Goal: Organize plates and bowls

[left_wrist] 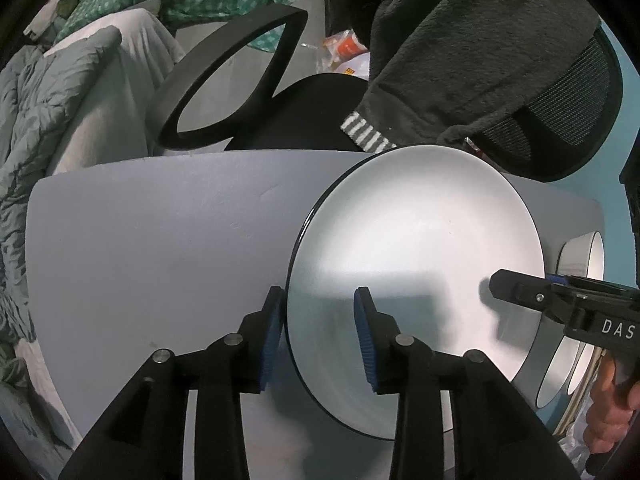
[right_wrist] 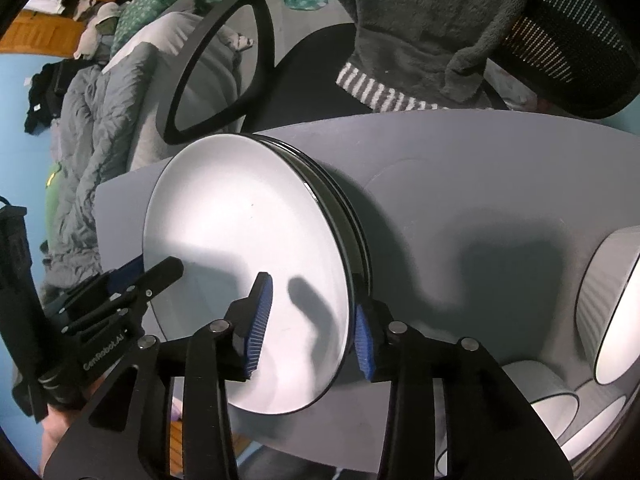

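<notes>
The left gripper [left_wrist: 320, 332] stands partly open, its two blue pads straddling the rim of the top plate [left_wrist: 416, 264] at the plate's seven o'clock edge; a gap shows on each side of the rim, so the pads do not press on it. It points almost straight down at the table [left_wrist: 160, 240]. The right gripper [right_wrist: 312, 324] is likewise partly open, one pad over the plate's white face and the other outside the rim at about four o'clock, with the rim between them and apparently free of both, though the fisheye bend makes the outer pad's clearance hard to judge. It slants down rather than plumb, and a hand [left_wrist: 604, 408] shows under its handle in the left wrist view.

The top plate lies flat on a stack of plates [right_wrist: 344, 208] whose dark rims show along its two to four o'clock side in the right wrist view. The stack sits on the grey table, toward the side nearest the chair. Bowls [right_wrist: 612, 312] stand at three o'clock of the stack, more of them at five o'clock near the table's edge. Beyond the table, at twelve o'clock, are a black office chair [left_wrist: 248, 80] with a dark fleece garment [left_wrist: 460, 48] hung over its mesh back, and a grey quilt [left_wrist: 36, 112] at ten o'clock.
</notes>
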Action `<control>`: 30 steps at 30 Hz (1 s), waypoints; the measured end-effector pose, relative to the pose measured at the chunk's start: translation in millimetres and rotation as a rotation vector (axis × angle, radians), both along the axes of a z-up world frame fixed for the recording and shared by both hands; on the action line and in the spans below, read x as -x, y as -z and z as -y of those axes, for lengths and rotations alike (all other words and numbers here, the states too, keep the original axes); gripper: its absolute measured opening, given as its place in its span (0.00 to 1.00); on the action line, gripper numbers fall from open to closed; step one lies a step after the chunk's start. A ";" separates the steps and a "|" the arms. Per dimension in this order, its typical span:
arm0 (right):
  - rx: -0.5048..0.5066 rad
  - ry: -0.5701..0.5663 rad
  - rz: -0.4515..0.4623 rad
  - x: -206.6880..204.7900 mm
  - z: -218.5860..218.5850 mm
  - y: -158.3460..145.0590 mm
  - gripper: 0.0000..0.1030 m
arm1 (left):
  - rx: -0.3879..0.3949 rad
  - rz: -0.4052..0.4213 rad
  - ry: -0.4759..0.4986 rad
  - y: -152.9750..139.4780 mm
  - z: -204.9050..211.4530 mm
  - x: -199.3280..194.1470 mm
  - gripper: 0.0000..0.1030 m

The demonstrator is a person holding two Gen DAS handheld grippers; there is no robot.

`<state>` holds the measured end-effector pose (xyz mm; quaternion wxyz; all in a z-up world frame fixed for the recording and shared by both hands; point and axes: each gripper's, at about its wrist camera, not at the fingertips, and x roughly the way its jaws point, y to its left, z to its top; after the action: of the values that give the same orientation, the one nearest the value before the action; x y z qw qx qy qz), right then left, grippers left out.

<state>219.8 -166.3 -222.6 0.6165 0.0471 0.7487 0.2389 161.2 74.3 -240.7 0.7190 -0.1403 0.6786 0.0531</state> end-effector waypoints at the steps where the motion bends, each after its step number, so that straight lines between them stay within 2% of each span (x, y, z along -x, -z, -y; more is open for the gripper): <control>1: 0.003 0.000 0.002 0.6 -0.7 -0.8 0.38 | 0.001 0.003 0.003 -0.6 0.8 0.1 0.36; 8: -0.008 0.017 0.025 5.0 0.9 -7.1 0.51 | -0.018 0.019 0.022 -7.4 9.0 3.1 0.45; 17: 0.001 0.039 0.045 9.8 2.0 -11.4 0.52 | -0.031 0.030 0.028 -16.8 15.6 10.6 0.55; 19: 0.045 0.044 0.077 10.2 3.4 -15.3 0.59 | -0.032 0.031 0.025 -18.0 16.0 12.9 0.55; 24: 0.033 0.069 0.092 11.2 7.5 -22.9 0.59 | -0.021 0.034 0.017 -24.2 18.1 18.1 0.55; 28: 0.076 0.060 0.166 16.2 8.8 -39.5 0.59 | -0.021 0.065 0.017 -39.1 20.7 23.2 0.55; 30: 0.094 0.054 0.203 20.4 9.6 -47.9 0.59 | -0.028 0.094 0.015 -53.1 22.5 27.4 0.59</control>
<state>199.4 -175.9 -174.7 0.6971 0.0139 0.6912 0.1901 133.8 51.8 -187.6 0.7522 -0.1276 0.6445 0.0505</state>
